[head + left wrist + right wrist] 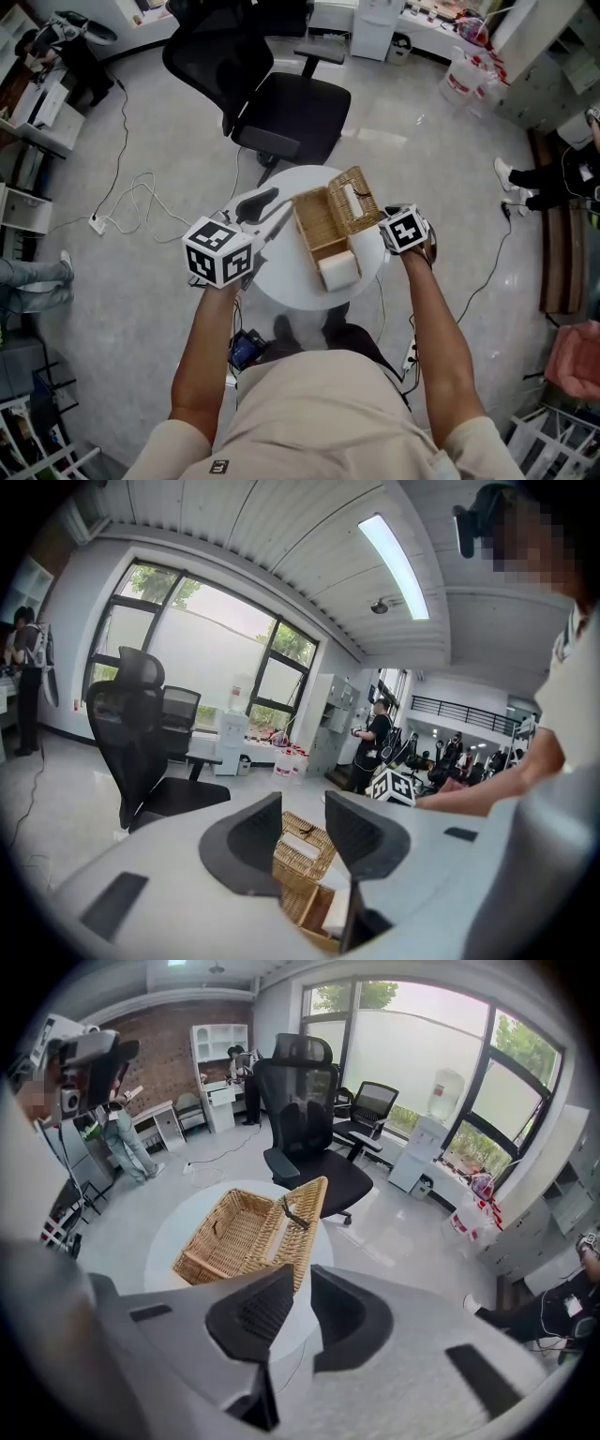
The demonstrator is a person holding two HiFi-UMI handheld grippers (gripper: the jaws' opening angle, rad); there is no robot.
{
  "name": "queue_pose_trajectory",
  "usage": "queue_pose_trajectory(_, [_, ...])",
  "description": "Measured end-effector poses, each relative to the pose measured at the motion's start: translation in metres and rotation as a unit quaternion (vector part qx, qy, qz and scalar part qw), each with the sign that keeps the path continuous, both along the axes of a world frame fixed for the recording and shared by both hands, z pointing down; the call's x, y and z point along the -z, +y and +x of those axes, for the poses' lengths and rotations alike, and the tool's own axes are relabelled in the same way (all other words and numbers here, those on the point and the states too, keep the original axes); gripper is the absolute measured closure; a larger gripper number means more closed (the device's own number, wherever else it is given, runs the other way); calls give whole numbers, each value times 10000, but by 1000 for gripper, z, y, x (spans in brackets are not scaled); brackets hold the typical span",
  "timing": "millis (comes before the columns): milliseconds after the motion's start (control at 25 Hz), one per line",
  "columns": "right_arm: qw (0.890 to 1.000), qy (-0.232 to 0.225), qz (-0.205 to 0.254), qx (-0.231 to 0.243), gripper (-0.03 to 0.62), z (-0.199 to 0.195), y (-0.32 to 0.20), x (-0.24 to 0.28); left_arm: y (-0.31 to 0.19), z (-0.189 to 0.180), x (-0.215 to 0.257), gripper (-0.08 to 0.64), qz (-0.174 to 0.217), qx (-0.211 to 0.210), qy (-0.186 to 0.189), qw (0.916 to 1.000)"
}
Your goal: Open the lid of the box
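Observation:
A wicker box (317, 230) stands on a small round white table (281, 281), and a white block (339, 270) lies at its near end. Its lid (357, 195) stands tilted up along the box's right side. My right gripper (382, 228) sits at the lid's near right corner. In the right gripper view the lid (302, 1232) runs down into the narrow gap between the jaws of that gripper (302, 1290); whether the pads press on it is unclear. My left gripper (272, 214) hovers open just left of the box, with nothing between its jaws (303, 832).
A black office chair (281, 103) stands right behind the table. Cables and a power strip (98, 223) lie on the floor to the left. A person's shoes (511, 178) are at the right. Other people stand farther back in the left gripper view (373, 742).

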State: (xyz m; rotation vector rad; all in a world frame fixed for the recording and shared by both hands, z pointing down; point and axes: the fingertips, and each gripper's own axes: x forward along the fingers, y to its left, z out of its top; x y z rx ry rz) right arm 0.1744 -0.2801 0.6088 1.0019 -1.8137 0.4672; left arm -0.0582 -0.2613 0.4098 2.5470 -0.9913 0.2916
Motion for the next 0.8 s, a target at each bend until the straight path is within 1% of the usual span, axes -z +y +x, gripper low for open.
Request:
queue_pose_trajectory(160, [9998, -62, 176, -56, 543, 2, 1, 22, 9, -1, 16, 420, 127, -18, 21, 9999])
queue_pose_trajectory(280, [9988, -249, 405, -78, 549, -6, 5, 52, 18, -3, 34, 425, 289, -27, 63, 9996])
queue_pose_trajectory(400, [9945, -603, 850, -32, 569, -18, 4, 94, 24, -4, 51, 436, 492, 0, 63, 9988])
queue_pose_trajectory(480, [9885, -916, 1206, 26, 597, -30, 5, 130, 28, -5, 63, 447, 634, 31, 59, 9980])
queue_pose_trajectory(560, [9782, -1341, 1583, 118, 598, -45, 10, 170, 33, -7, 75, 457, 803, 60, 92, 9967])
queue_pose_trajectory(600, [9709, -1574, 1795, 188, 598, -52, 14, 192, 36, -8, 81, 463, 905, 75, 122, 9958])
queue_pose_trajectory(720, [9422, -2177, 2502, 468, 598, -74, 32, 254, 47, -11, 97, 481, 1274, 110, 196, 9916])
queue_pose_trajectory(800, [9246, -2396, 2888, 654, 600, -86, 46, 288, 54, -14, 109, 493, 1521, 127, 204, 9881])
